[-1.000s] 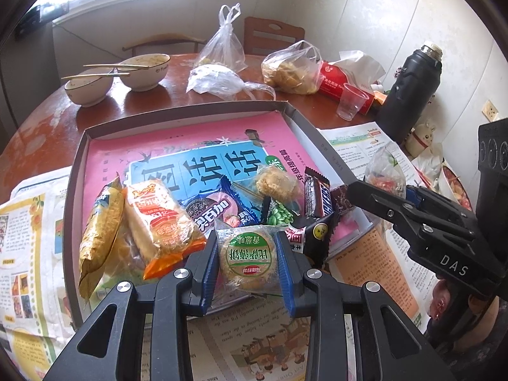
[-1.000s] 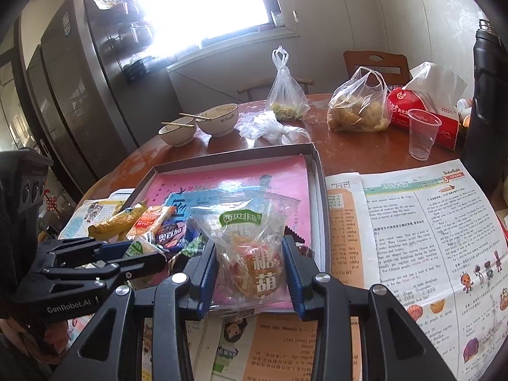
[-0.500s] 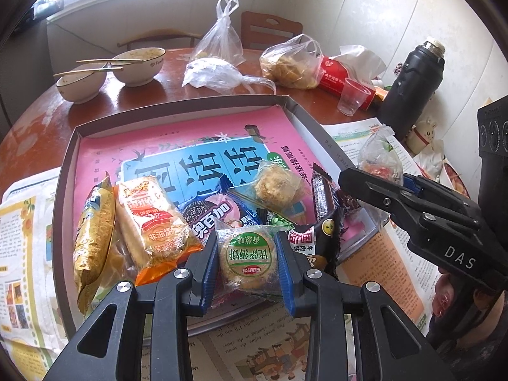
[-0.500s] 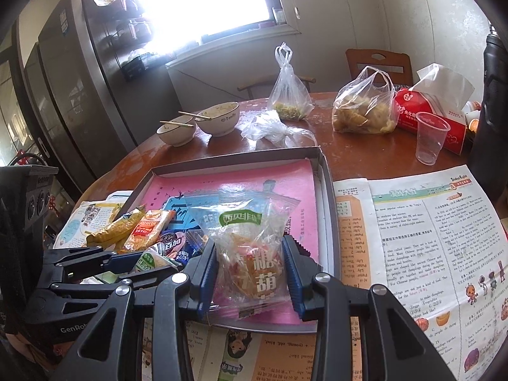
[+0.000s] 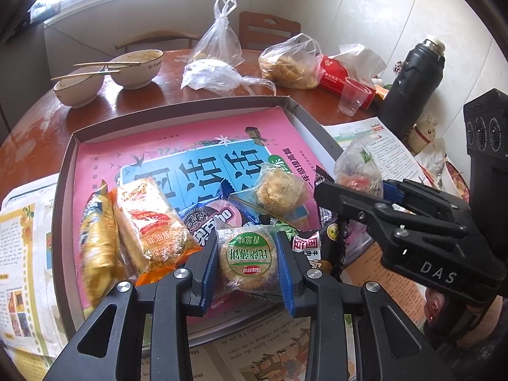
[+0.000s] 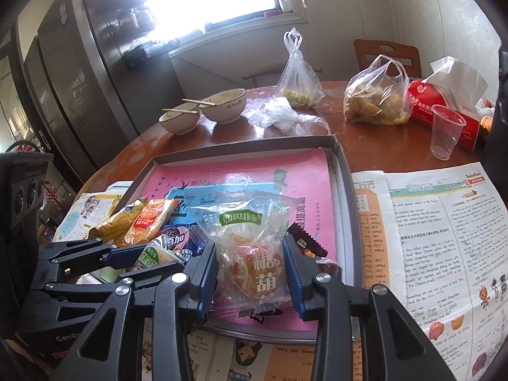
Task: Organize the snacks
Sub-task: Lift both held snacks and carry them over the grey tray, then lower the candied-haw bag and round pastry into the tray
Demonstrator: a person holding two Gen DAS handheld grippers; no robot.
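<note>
Mid-sort: my left claw (image 5: 247, 265) pinches a round cake (image 5: 247, 258) over the tray's (image 5: 177, 112) near edge, right claw (image 6: 250, 273) pinches a candy bag (image 6: 250, 254) beside it; next, probably set each down in open pink space.

- My left tongs (image 5: 248, 262) pinched a round green-labelled cake (image 5: 248, 257) above the tray's (image 5: 63, 184) near edge.
- My right tongs (image 5: 355, 190) held a clear candy packet (image 5: 357, 166) over the tray's right side.
- An orange packet (image 5: 147, 222) lay just left of the cake.
</note>
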